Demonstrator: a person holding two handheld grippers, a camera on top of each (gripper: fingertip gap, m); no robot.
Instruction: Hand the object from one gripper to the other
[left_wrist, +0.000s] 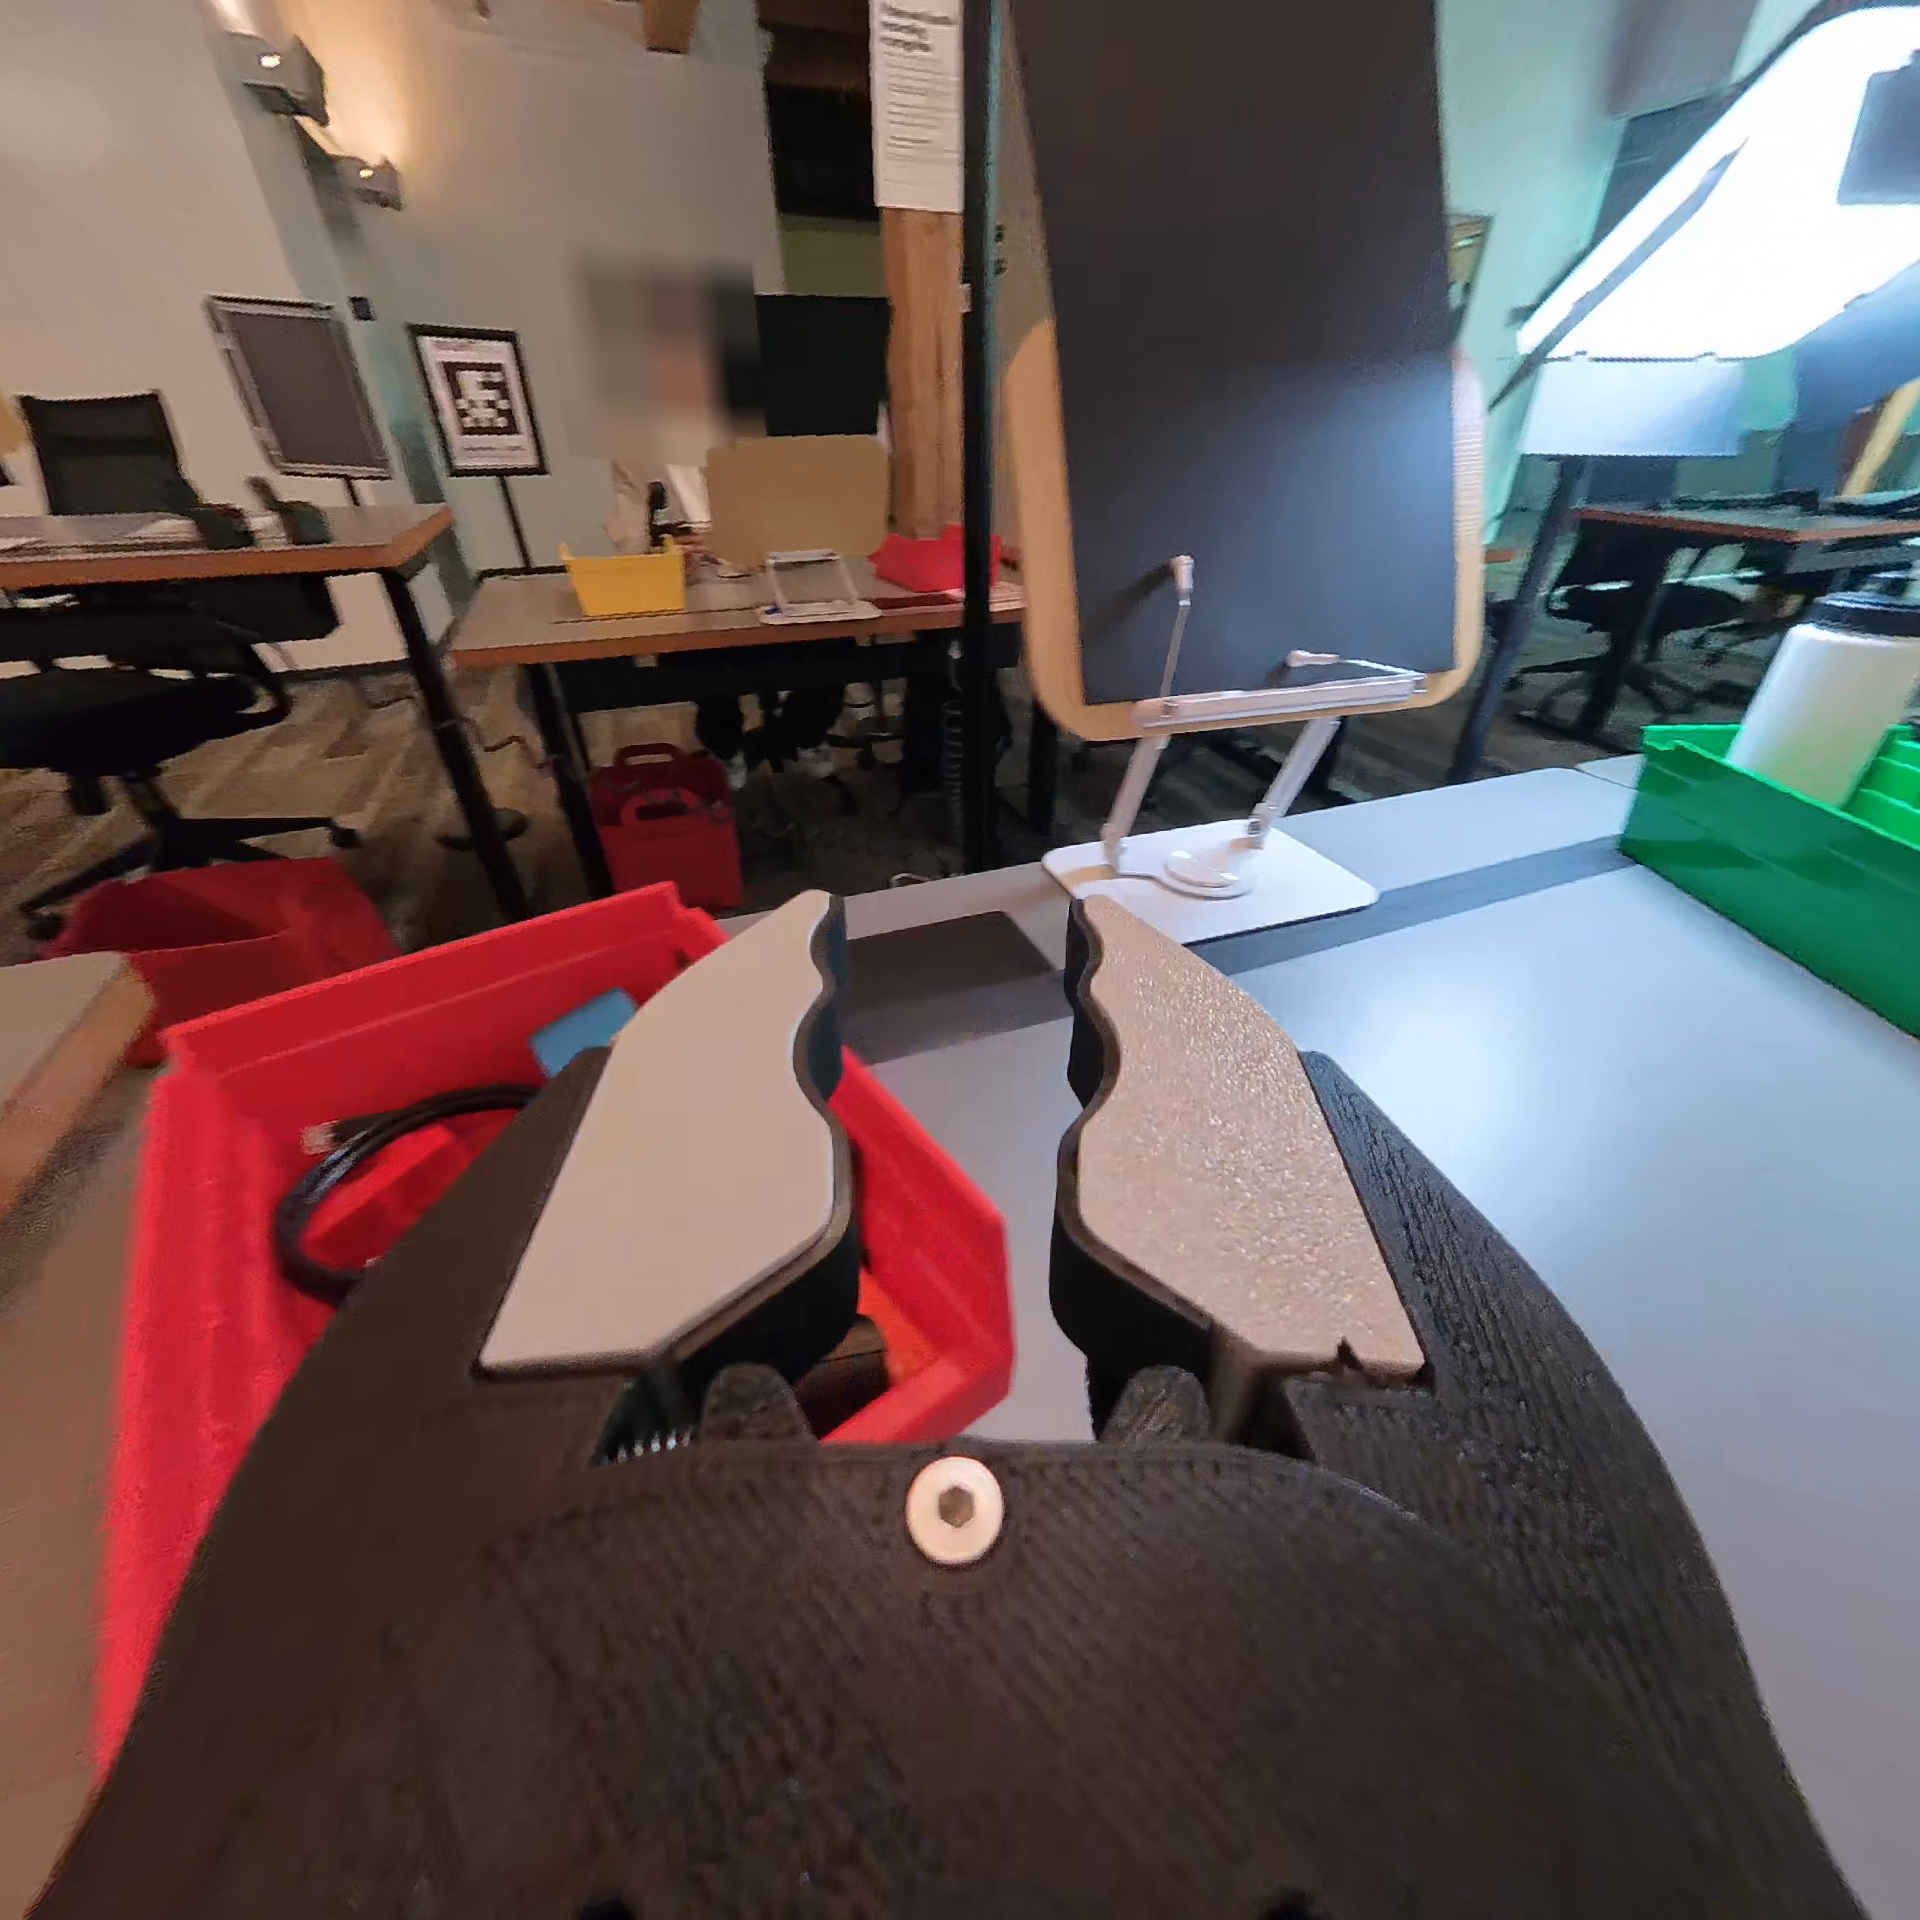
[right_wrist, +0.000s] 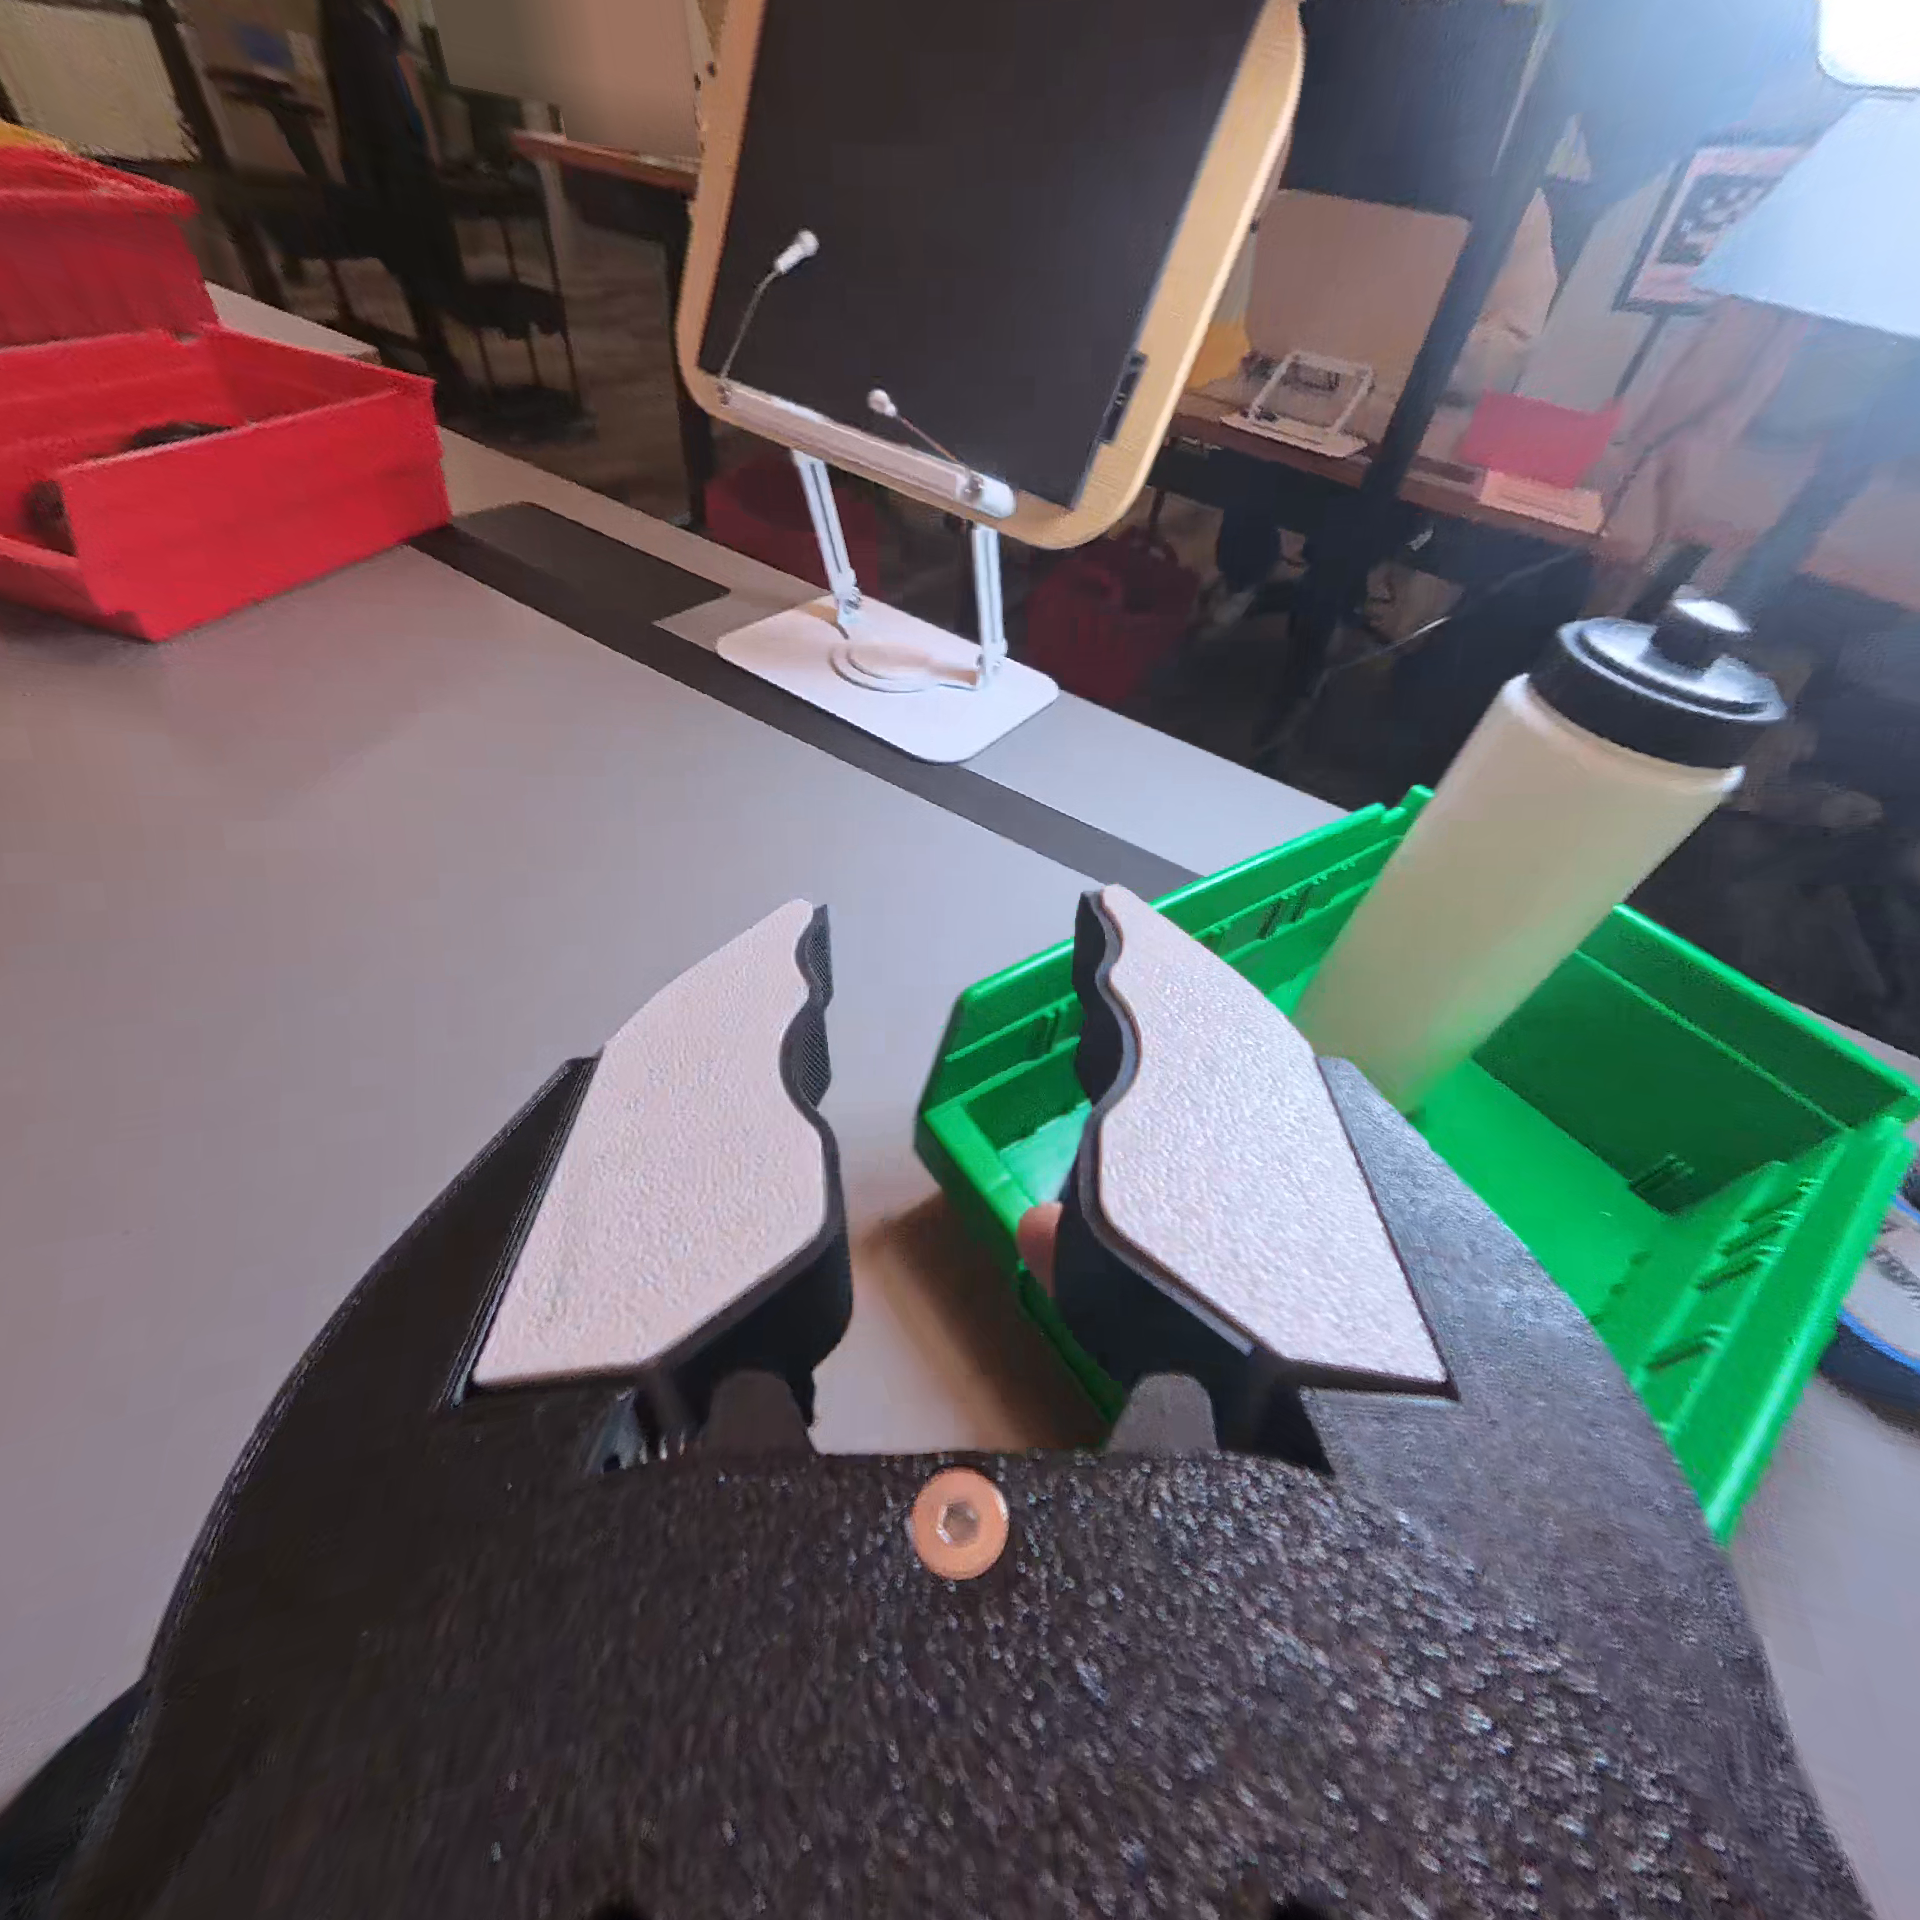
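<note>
Right wrist view, white black-capped bottle (right_wrist: 1496, 883) leaning in green bin (right_wrist: 1766, 1299), both tools wide, empty.

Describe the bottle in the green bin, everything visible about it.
The bottle has a pale, translucent-looking white body of what seems plastic, topped by a wide black cap with a raised spout. It leans tilted inside the green bin, base down in the bin's compartment, top pointing away toward the far right. Its side rests near the bin's far wall; actual contact is unclear. Neither gripper touches it. The left wrist view shows it partly.
</note>
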